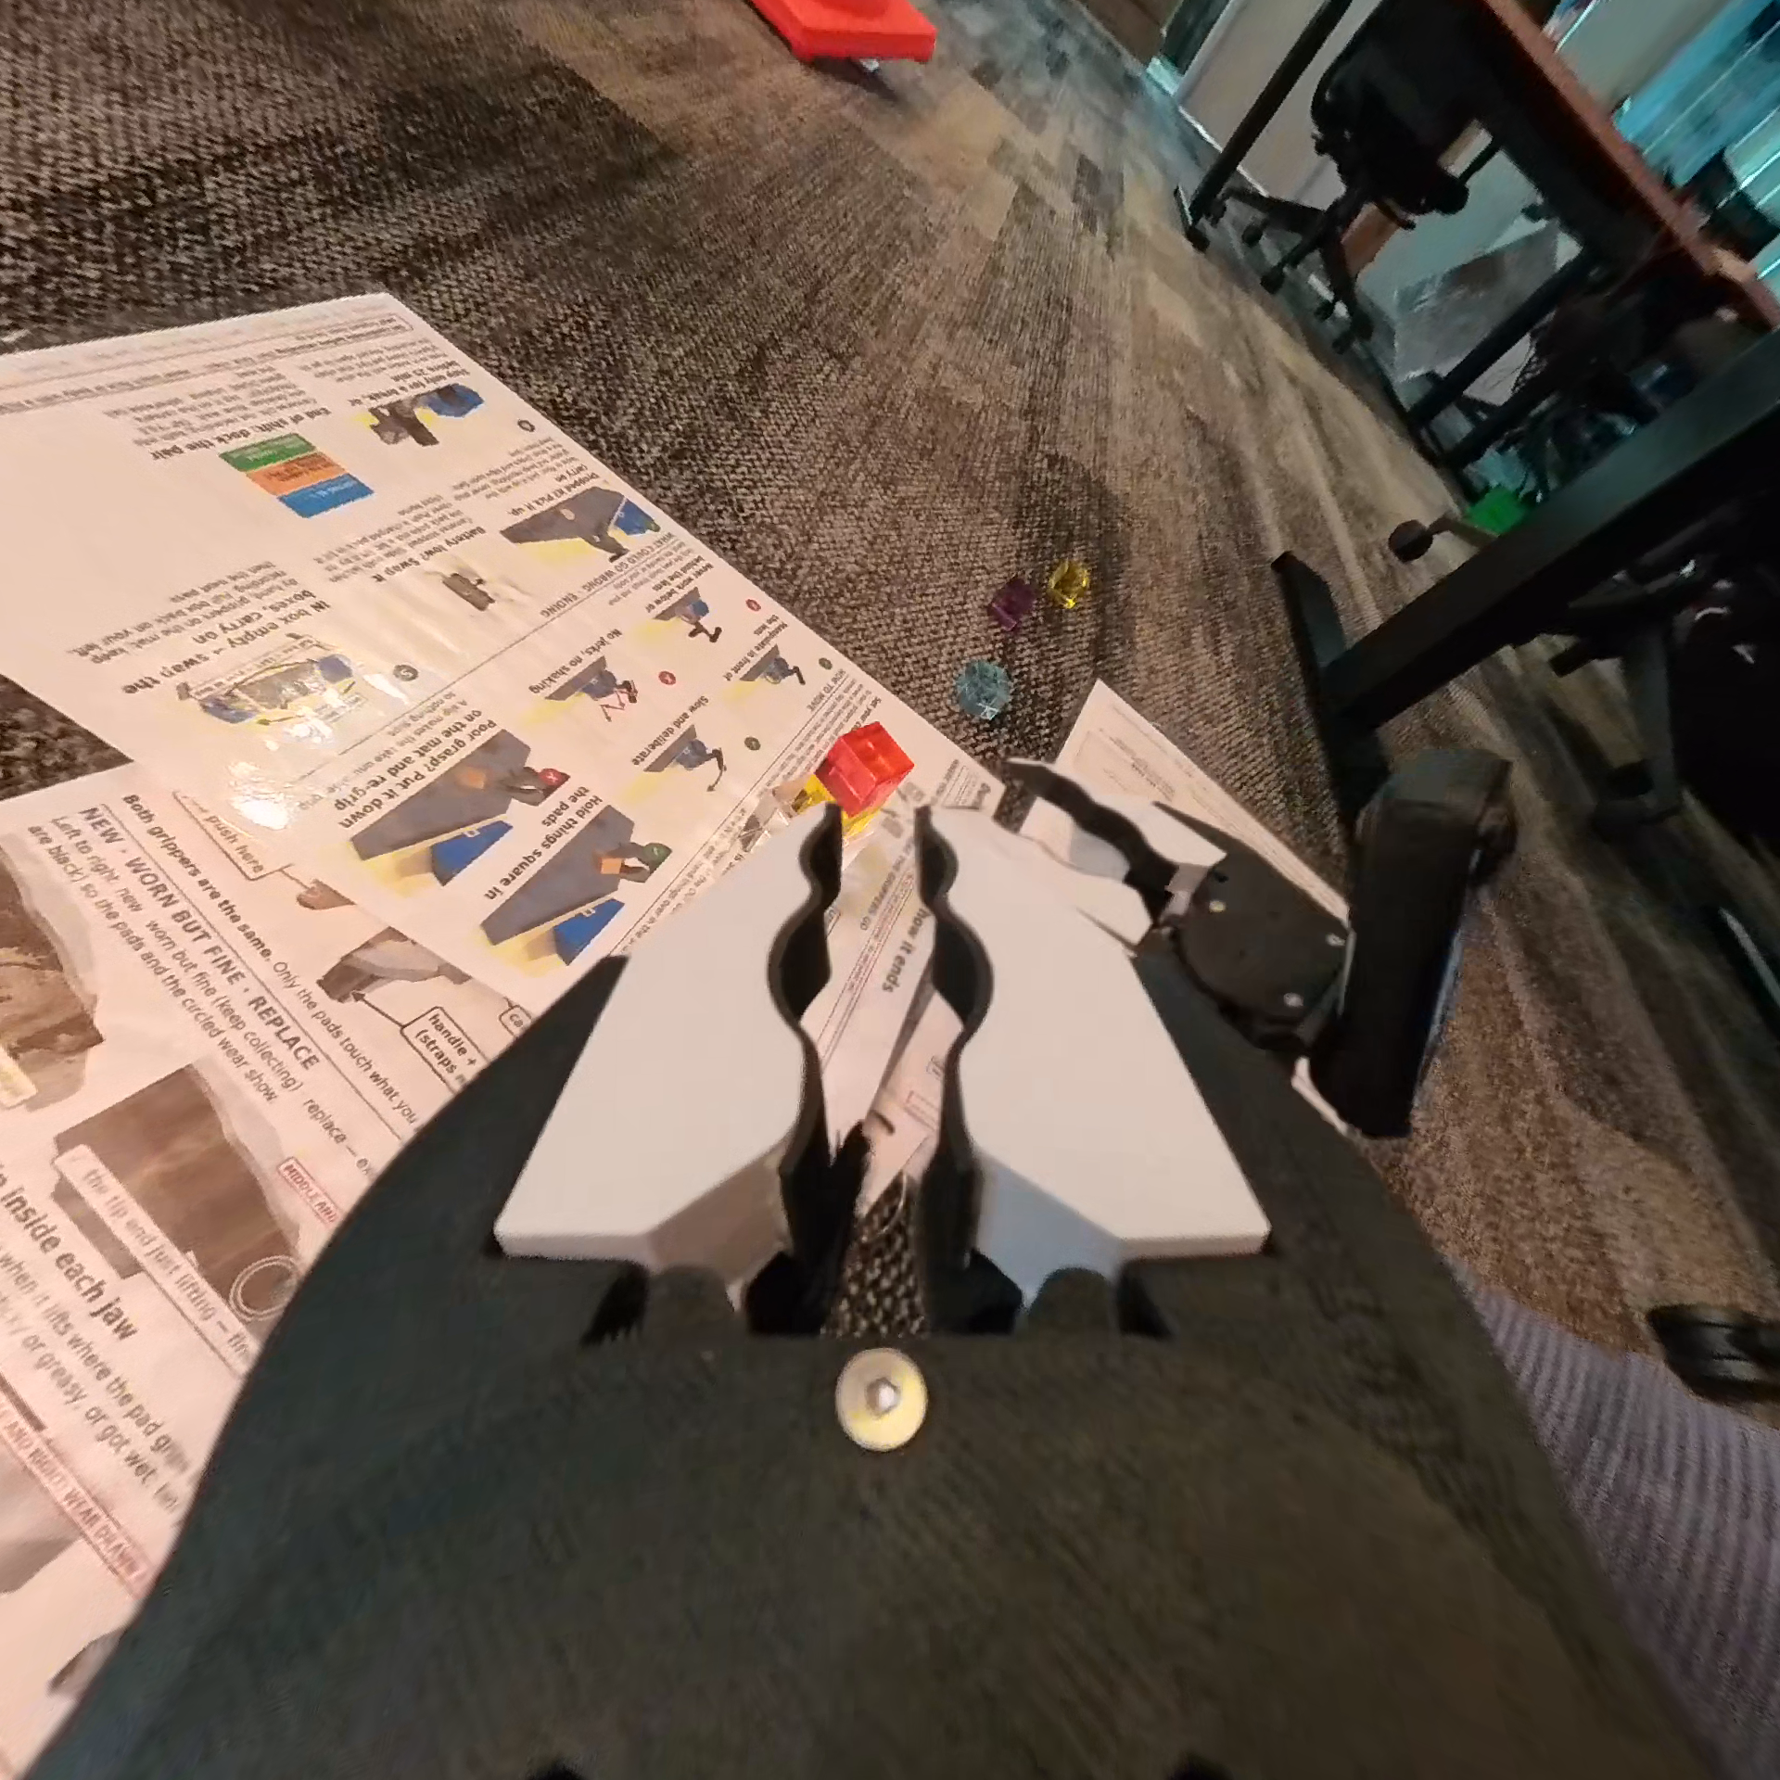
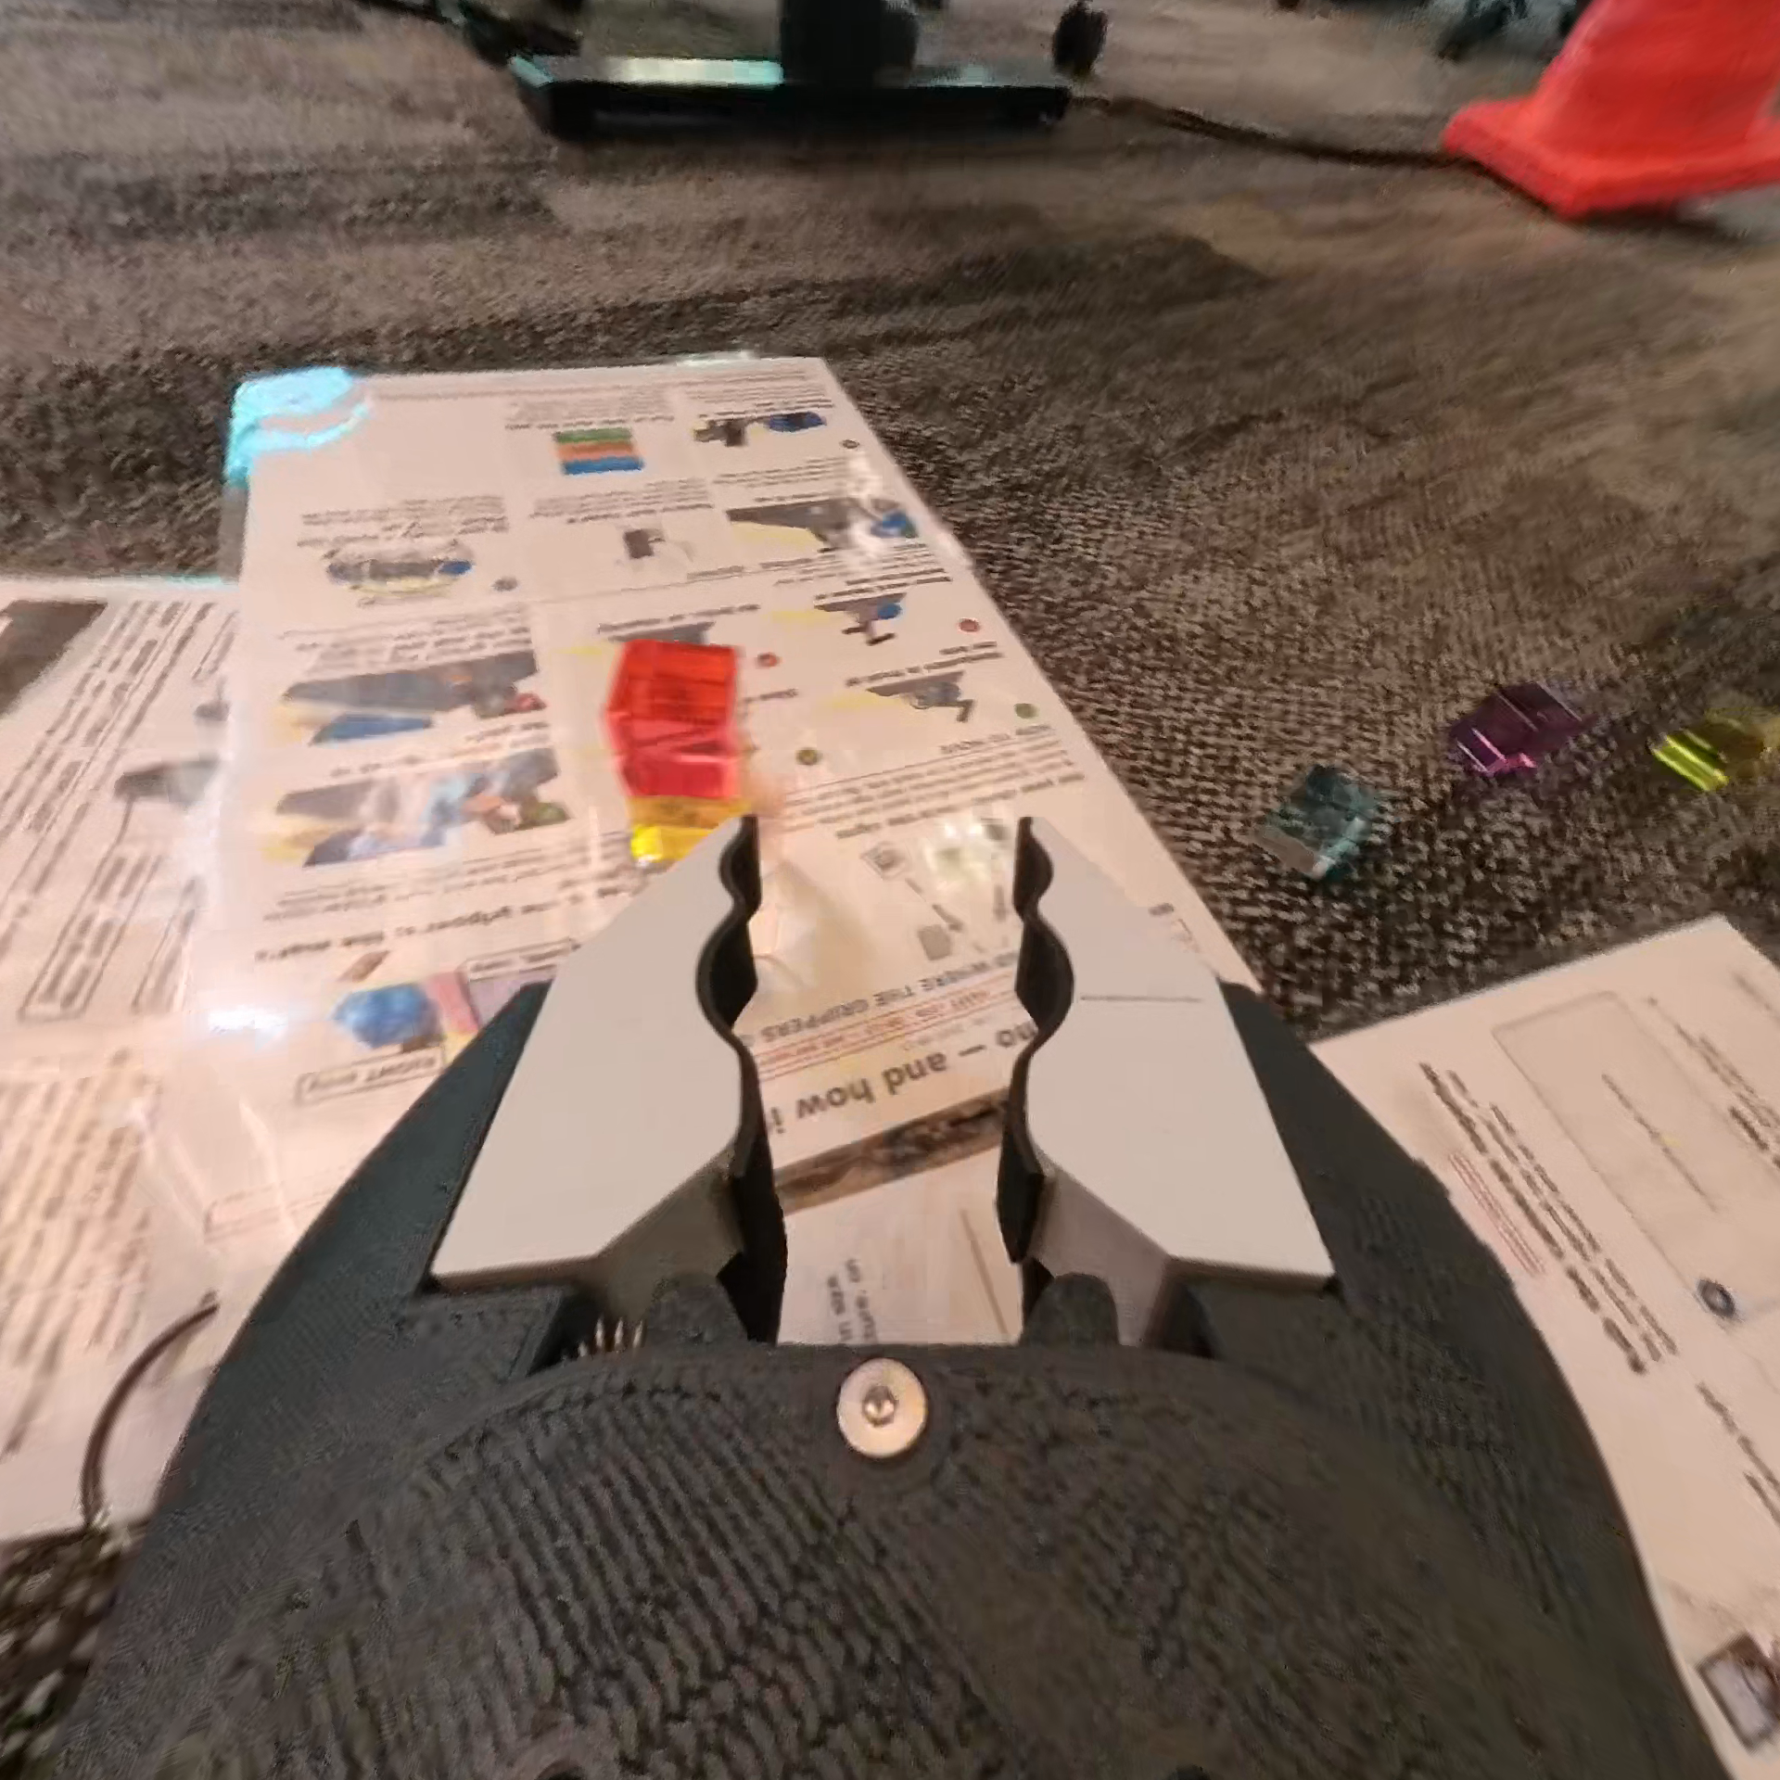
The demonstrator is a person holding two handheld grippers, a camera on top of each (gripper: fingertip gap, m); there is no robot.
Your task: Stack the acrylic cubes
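The left gripper (image 1: 875,819) is held low over a laminated instruction sheet (image 1: 405,539) laid on the carpet (image 1: 867,337). Its jaws are parted by a narrow gap and nothing is pinched between them; only printed paper is seen through the gap. Just beyond its fingertips, near the sheet's right edge, a red block (image 1: 864,763) is stacked on a yellow block (image 1: 852,821), with a clear block (image 1: 792,798) touching the stack on its left.

The right gripper (image 2: 886,833) is held over the same sheet with its jaws spread wide and nothing between the pads. The red-on-yellow stack is seen just ahead and to the left of its left fingertip, apart from it.

On the carpet, off the sheet's right edge, a blue block (image 1: 984,688), a purple block (image 1: 1013,604) and a second yellow block (image 1: 1069,583) are scattered near one another. More printed sheets (image 2: 1580,1137) lie beside the laminated one. An orange object (image 2: 1637,116) is seen farther off on the carpet.
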